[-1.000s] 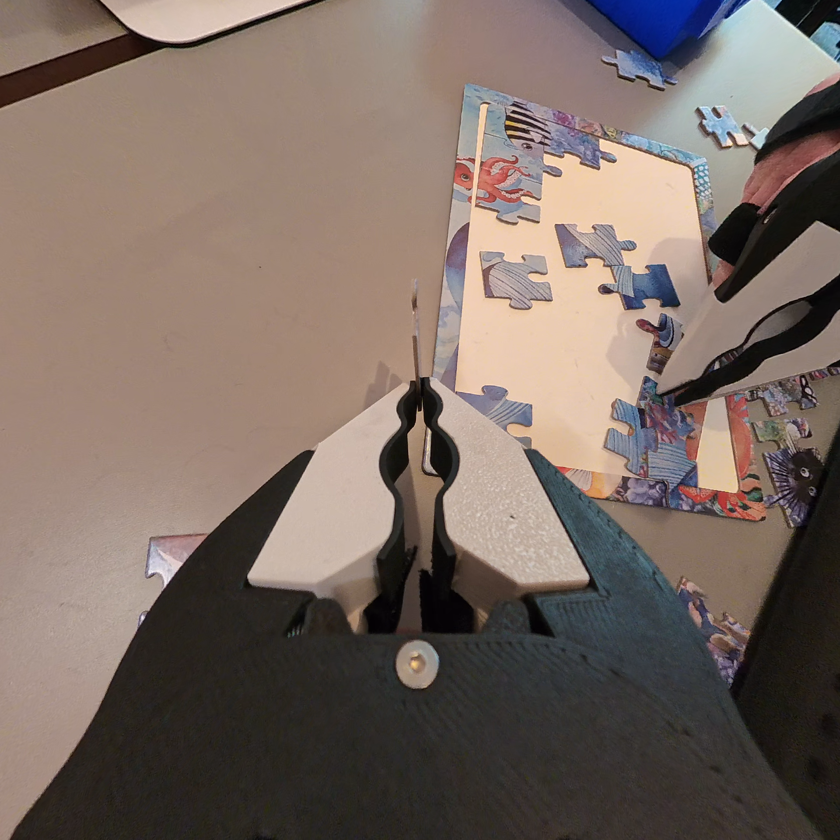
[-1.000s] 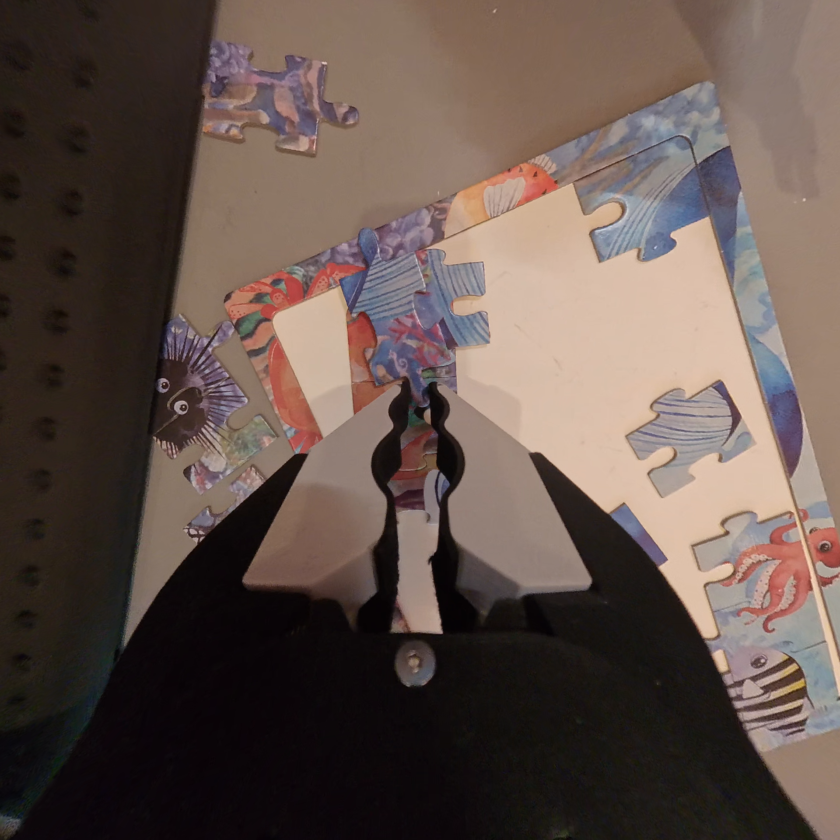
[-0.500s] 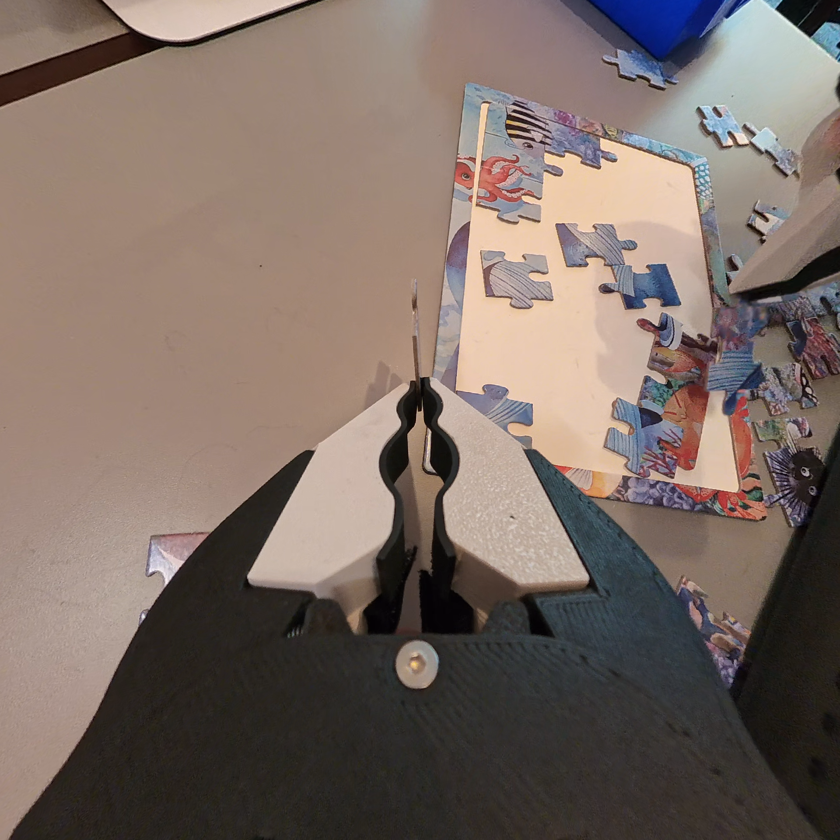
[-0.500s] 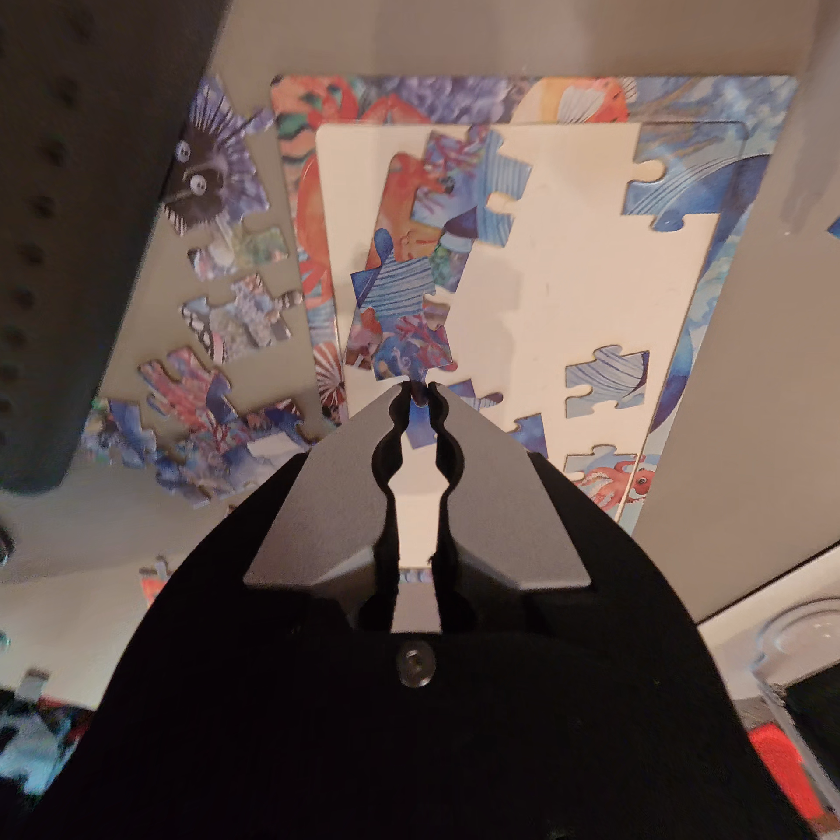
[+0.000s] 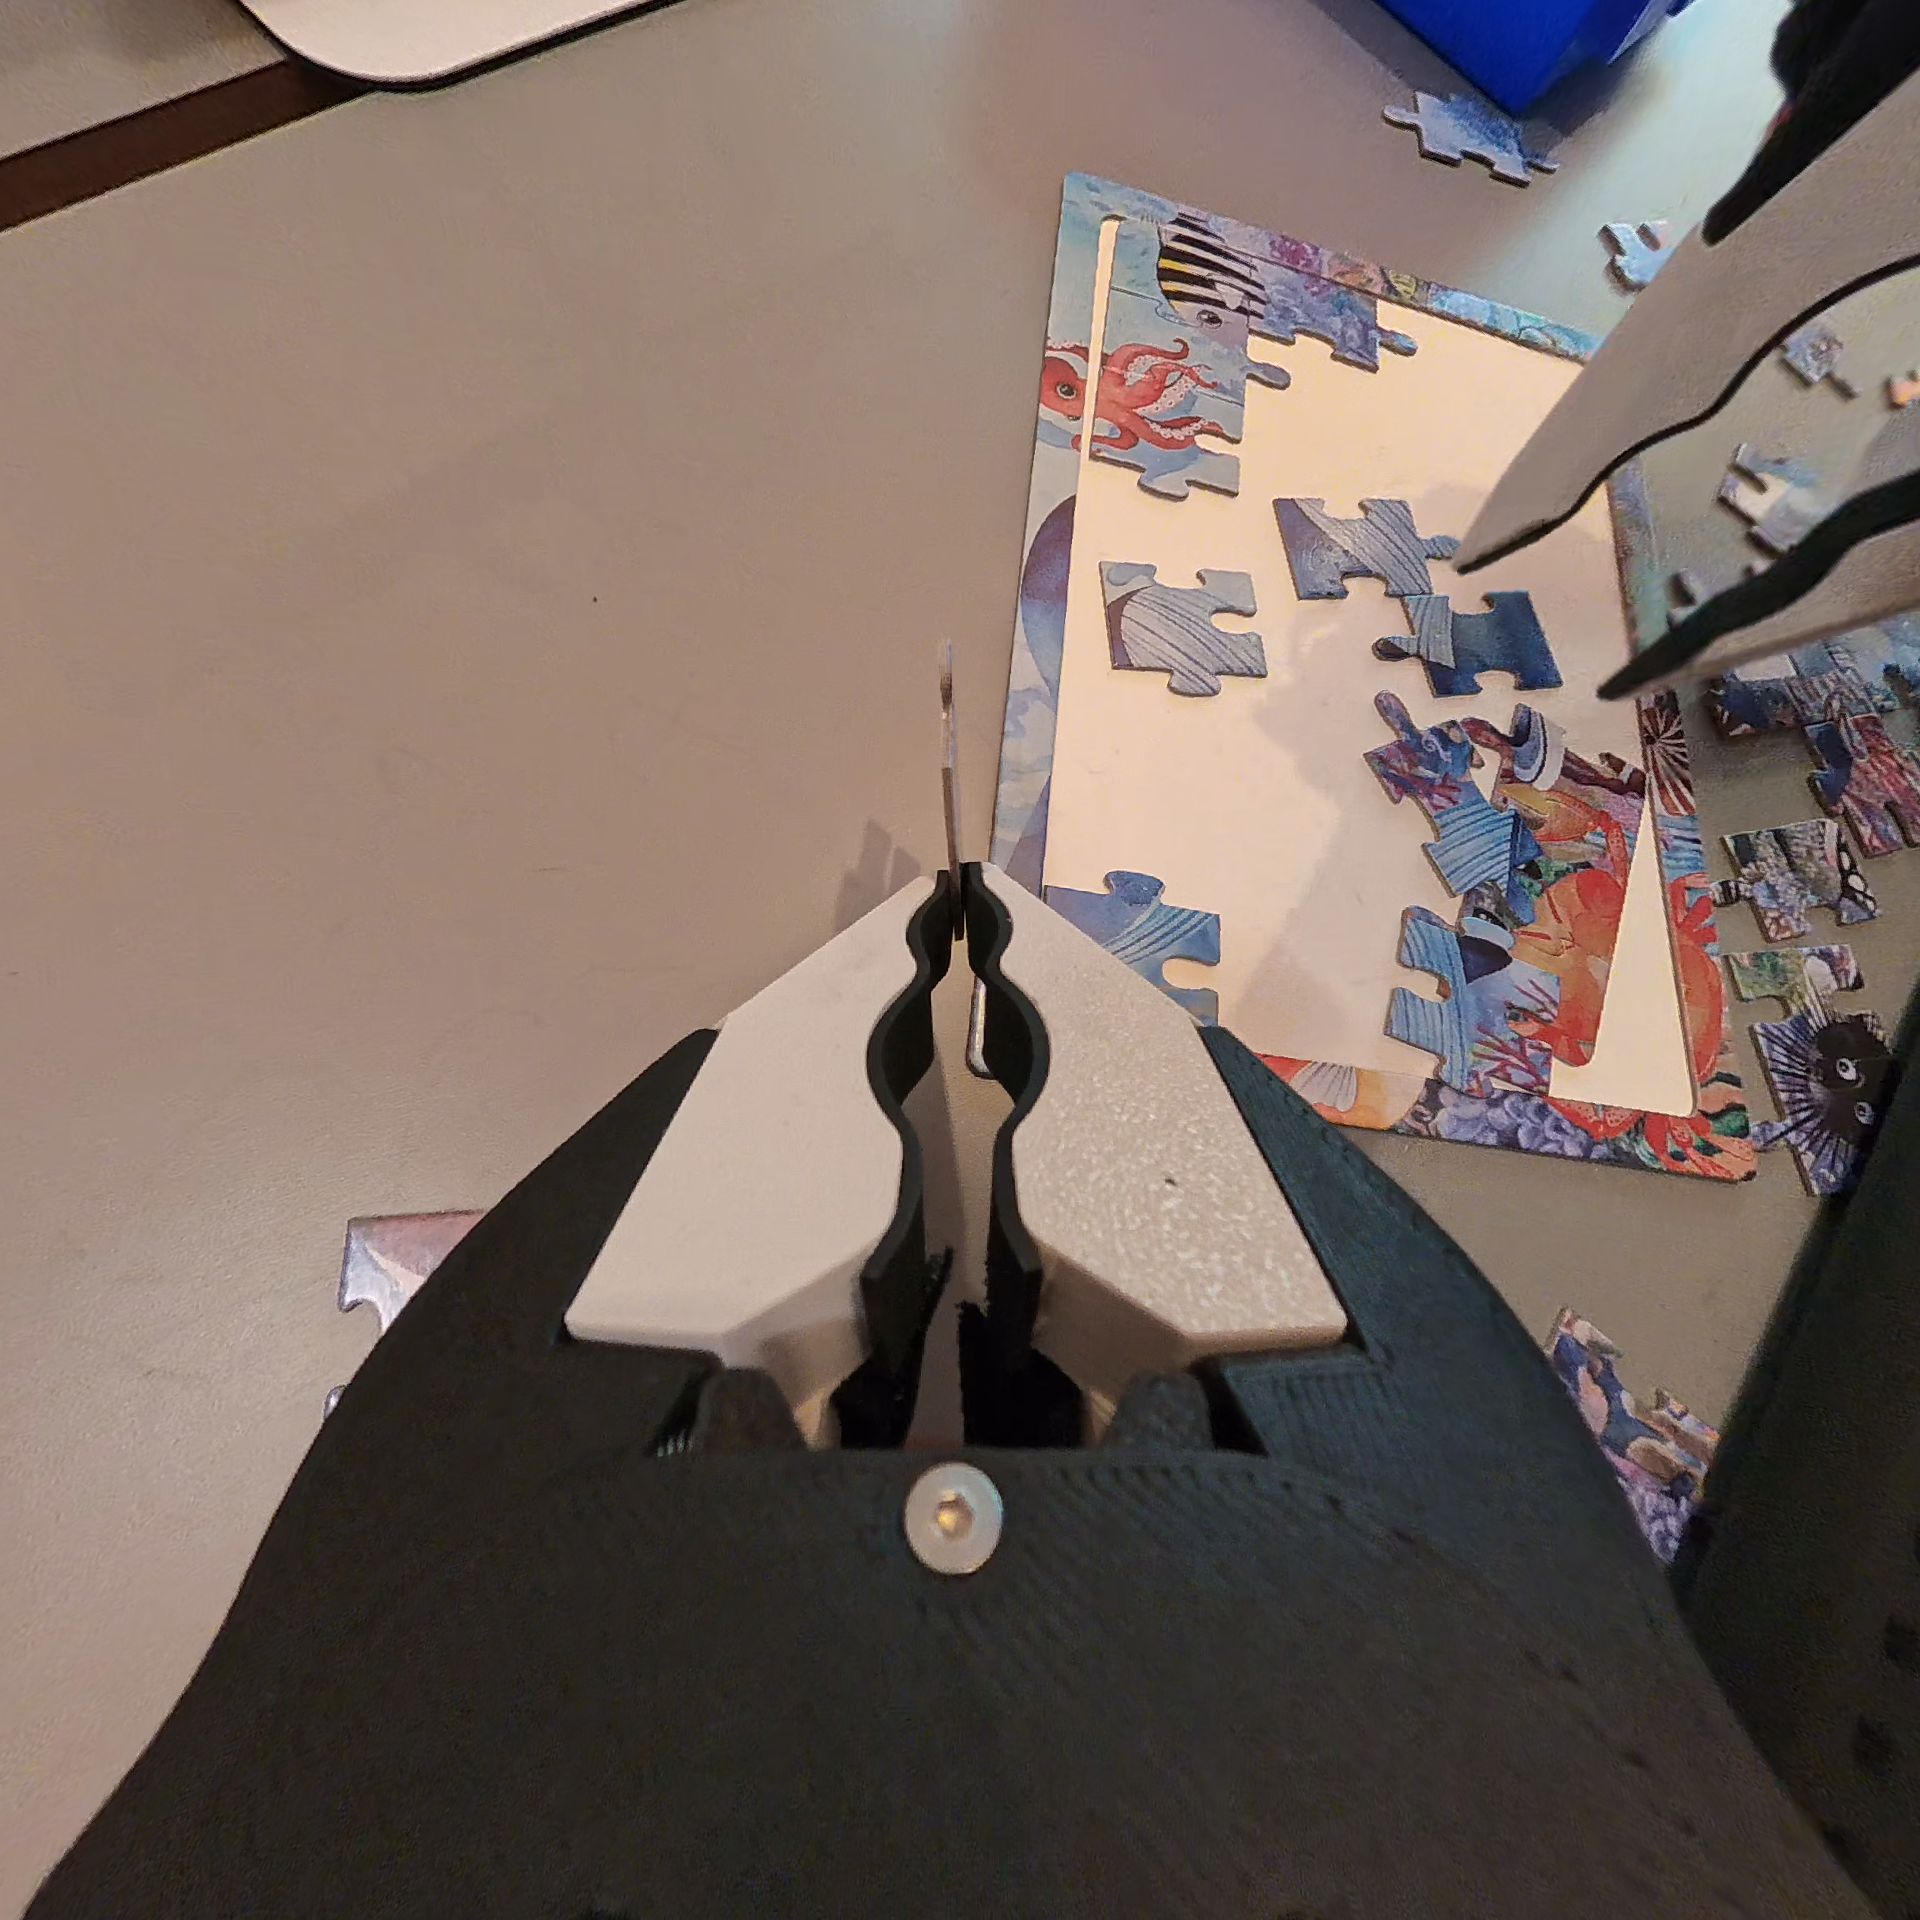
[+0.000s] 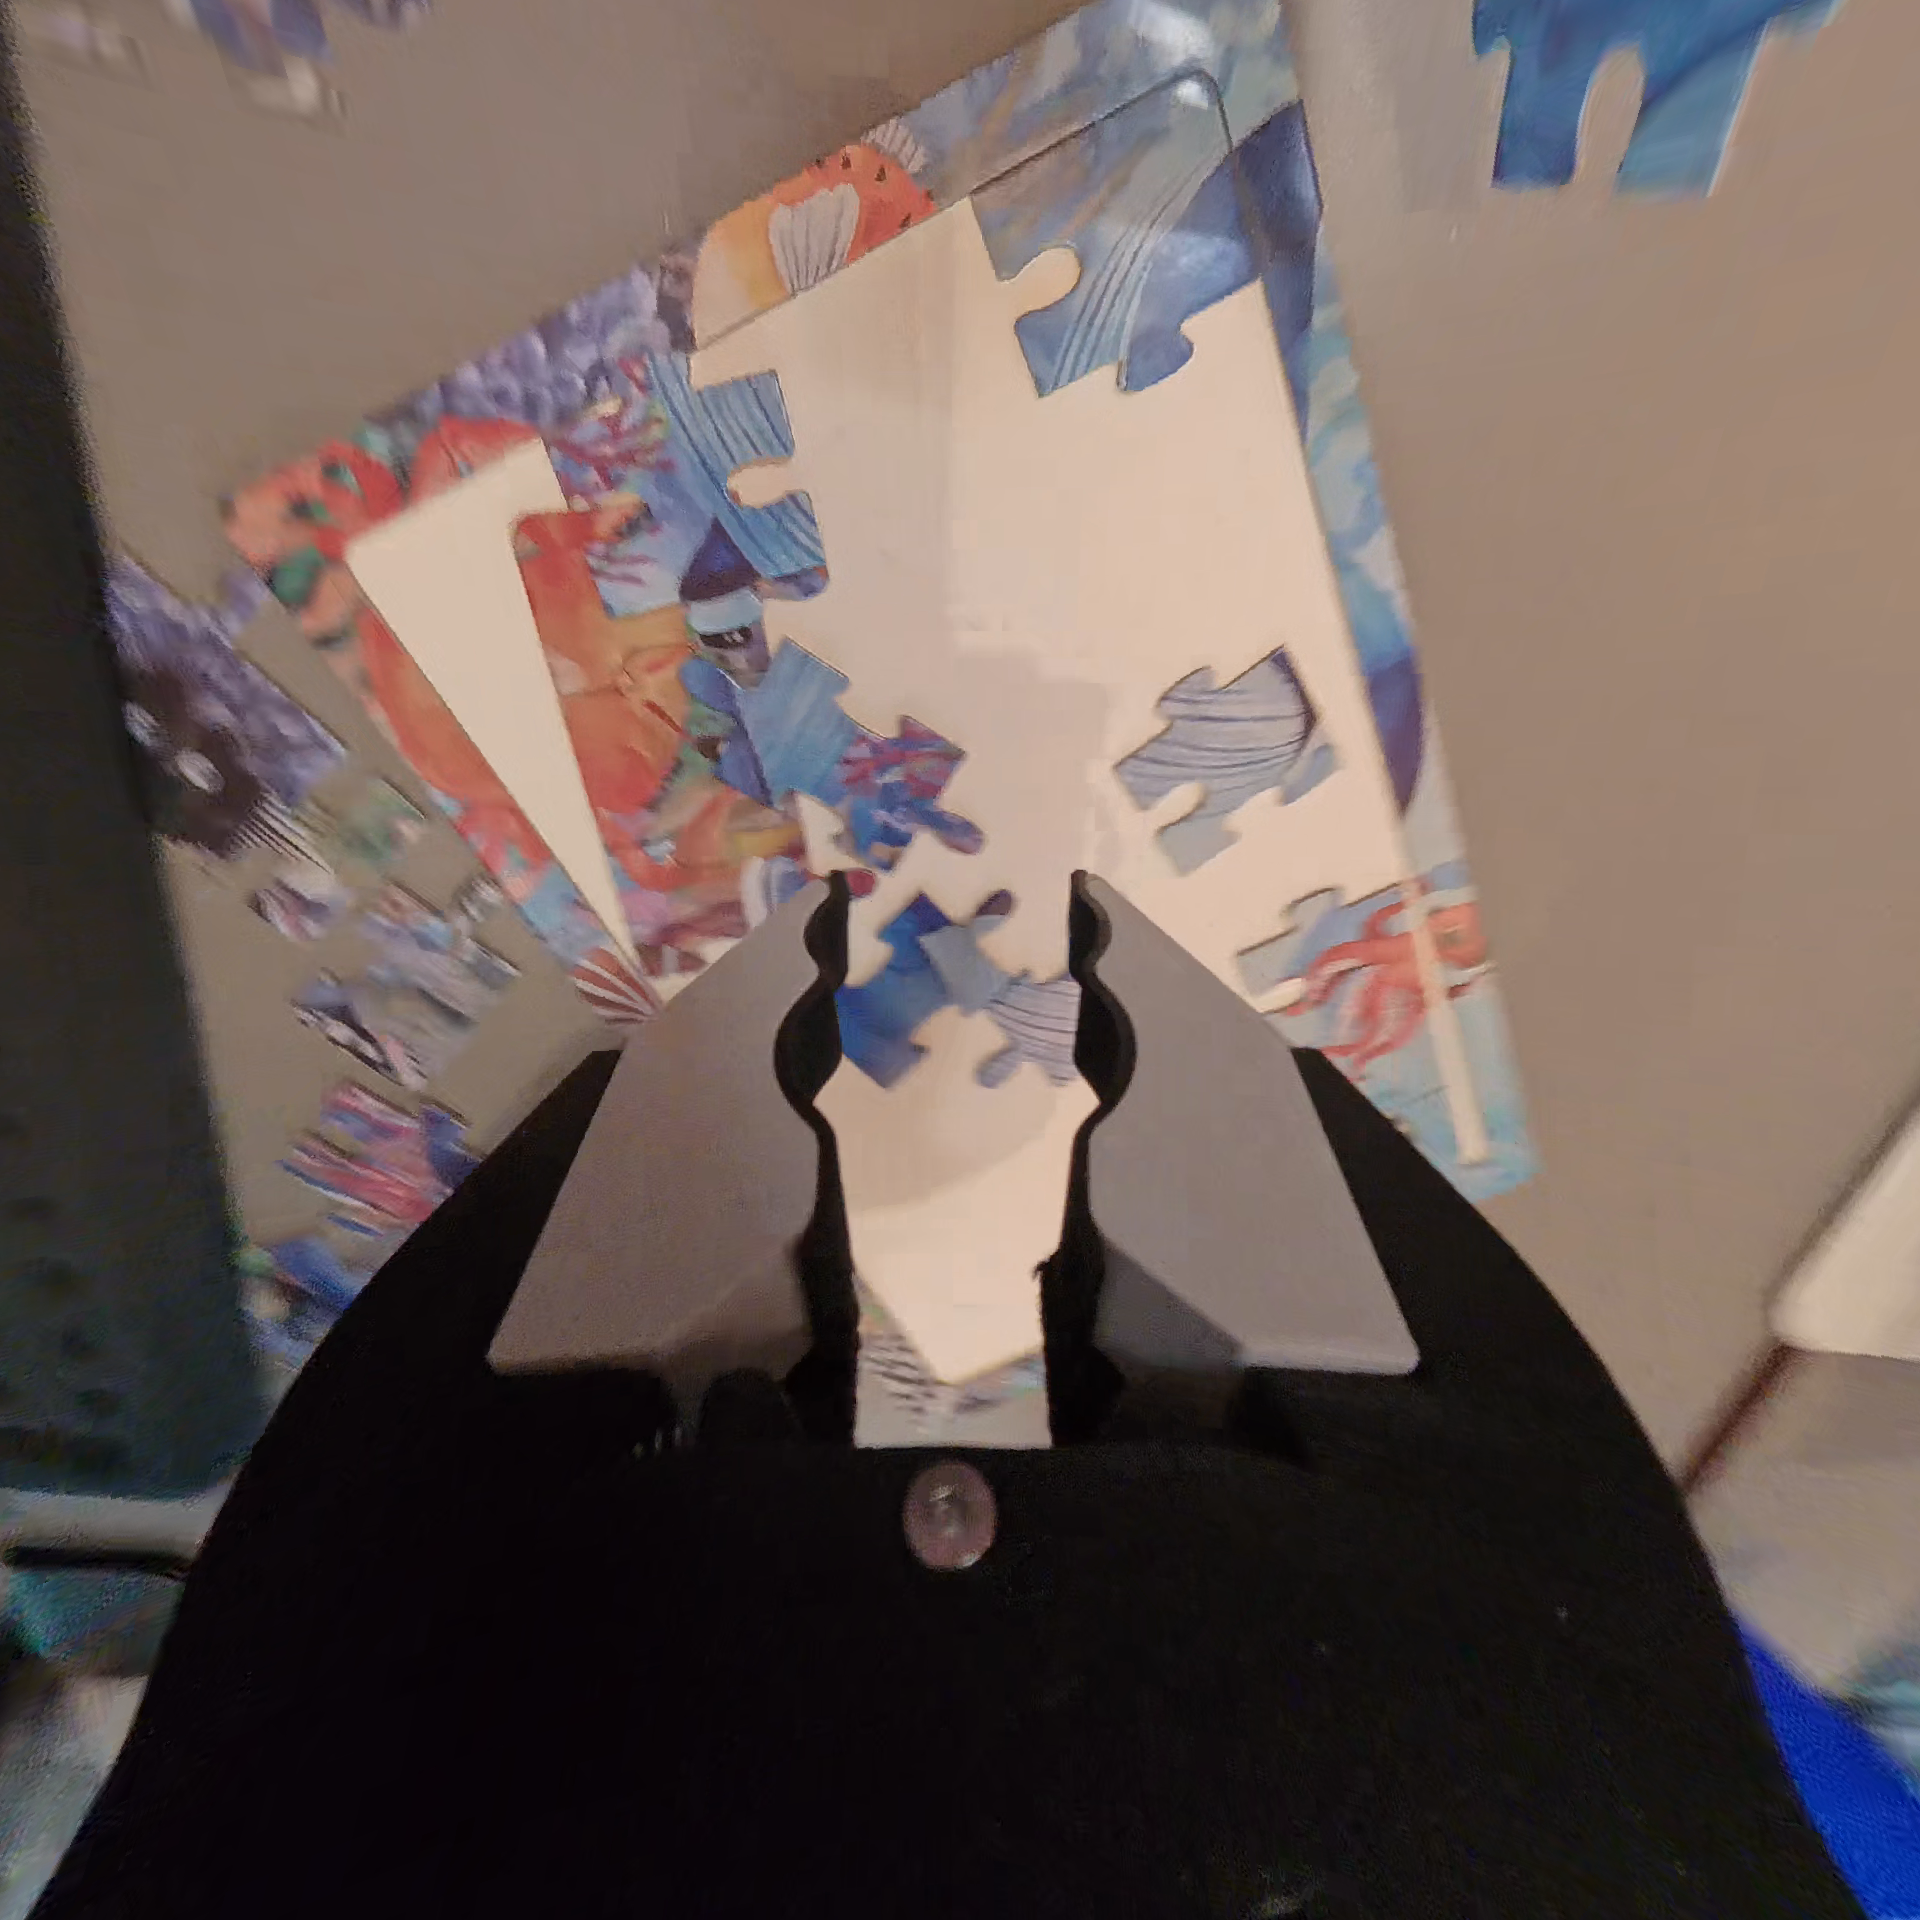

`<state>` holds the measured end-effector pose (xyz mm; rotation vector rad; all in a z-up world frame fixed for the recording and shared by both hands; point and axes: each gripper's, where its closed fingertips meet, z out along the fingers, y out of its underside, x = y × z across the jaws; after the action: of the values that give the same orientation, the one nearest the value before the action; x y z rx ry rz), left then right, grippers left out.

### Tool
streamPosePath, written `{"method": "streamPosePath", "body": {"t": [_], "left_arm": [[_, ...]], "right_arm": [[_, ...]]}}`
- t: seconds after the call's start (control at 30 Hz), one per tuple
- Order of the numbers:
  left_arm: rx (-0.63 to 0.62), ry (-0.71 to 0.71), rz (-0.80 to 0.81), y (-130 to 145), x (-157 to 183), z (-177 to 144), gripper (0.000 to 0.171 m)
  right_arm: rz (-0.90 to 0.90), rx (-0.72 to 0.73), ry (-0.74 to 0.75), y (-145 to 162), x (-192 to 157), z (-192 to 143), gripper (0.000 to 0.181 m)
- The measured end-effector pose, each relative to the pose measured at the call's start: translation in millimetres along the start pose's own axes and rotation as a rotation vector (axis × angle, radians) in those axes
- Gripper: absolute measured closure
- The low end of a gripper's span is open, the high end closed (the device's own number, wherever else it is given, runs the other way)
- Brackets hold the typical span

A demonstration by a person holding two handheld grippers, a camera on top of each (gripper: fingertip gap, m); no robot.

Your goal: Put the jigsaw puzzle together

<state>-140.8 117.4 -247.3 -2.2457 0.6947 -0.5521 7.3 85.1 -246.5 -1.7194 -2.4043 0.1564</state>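
The puzzle tray (image 5: 1226, 790) lies on the table, right of my left gripper (image 5: 956, 883). The left gripper is shut on a puzzle piece (image 5: 945, 748) held edge-on, so its picture is hidden. In the tray are the joined octopus and striped-fish pieces (image 5: 1164, 395), a corner piece (image 5: 1143, 925), three loose blue pieces (image 5: 1184, 634) and a joined orange-and-blue cluster (image 5: 1507, 894). My right gripper (image 6: 956, 883) is open and empty above the tray (image 6: 1039, 623), over two blue pieces (image 6: 935, 987). It also shows in the left wrist view (image 5: 1532, 629).
Several loose pieces (image 5: 1808, 810) lie on the table right of the tray, more at the far right (image 5: 1465, 125). A blue box (image 5: 1538, 42) and a white board (image 5: 416, 31) are at the back. A dark perforated object (image 5: 1849, 1351) stands near right. There is about 15 centimetres between the tips of the two grippers. The right tips stand about 15 centimetres off the dark perforated object (image 5: 1849, 1351).
My right gripper has opened and moved from the orange-and-blue cluster to above the tray's far blue pieces. A blue-and-coral piece now lies at the cluster's far end. The left gripper has not moved.
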Motion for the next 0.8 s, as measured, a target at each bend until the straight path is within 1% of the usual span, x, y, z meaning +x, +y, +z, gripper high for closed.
{"method": "streamPosePath", "body": {"t": [0.03,0.13,0.17,0.27,0.3,0.33,0.37,0.4,0.43,0.53,0.57,0.6,0.63,0.7,0.77,0.8], "left_arm": [[-0.001,0.001,0.004,-0.2,0.8,0.0,0.171],[-0.001,0.003,0.008,-1.0,3.0,0.3,0.171],[-0.001,0.003,0.008,-0.9,3.1,0.4,0.171],[-0.002,0.007,0.006,-1.0,4.5,1.8,0.171],[-0.002,0.008,0.006,-0.9,5.0,2.4,0.171],[-0.003,0.009,0.005,-0.8,5.4,2.8,0.171],[-0.003,0.010,0.005,-0.9,5.6,3.1,0.171],[-0.003,0.009,0.004,-0.8,5.4,2.9,0.171],[-0.001,0.008,0.003,-1.0,5.2,2.7,0.171],[0.004,0.008,0.001,-1.7,4.8,1.8,0.171],[0.004,0.008,0.001,-1.7,4.8,1.7,0.171],[0.003,0.009,0.002,-1.6,4.8,1.9,0.171],[0.001,0.008,0.003,-1.3,4.8,2.0,0.171],[0.001,0.009,0.004,-1.2,5.1,1.9,0.171],[0.002,0.006,0.005,-1.3,4.6,1.1,0.171],[0.003,0.005,0.003,-1.3,4.1,0.5,0.171]], "right_arm": [[0.092,0.033,-0.011,-0.6,-4.4,3.2,0.137],[0.309,0.136,-0.048,-1.7,-20.5,14.0,0.135],[0.369,0.165,-0.043,-1.2,-22.5,17.8,0.126],[0.500,0.250,-0.052,-3.9,-28.4,29.4,0.121],[0.525,0.263,-0.056,-5.0,-30.6,33.1,0.117],[0.541,0.271,-0.047,-5.9,-31.1,36.2,0.117],[0.547,0.272,-0.027,-5.6,-30.6,38.6,0.122],[0.545,0.277,-0.006,-5.5,-29.7,38.7,0.134],[0.548,0.278,0.004,-5.1,-29.1,39.1,0.137],[0.543,0.296,0.015,-5.8,-28.6,39.4,0.138],[0.533,0.307,0.005,-7.2,-29.8,39.0,0.145],[0.525,0.320,-0.010,-8.6,-30.5,38.0,0.161],[0.512,0.331,-0.019,-9.9,-30.4,36.9,0.168],[0.490,0.327,-0.043,-10.4,-31.0,36.0,0.168],[0.470,0.292,-0.020,-6.5,-26.6,35.0,0.168],[0.468,0.298,-0.016,-8.5,-25.4,32.2,0.163]]}}
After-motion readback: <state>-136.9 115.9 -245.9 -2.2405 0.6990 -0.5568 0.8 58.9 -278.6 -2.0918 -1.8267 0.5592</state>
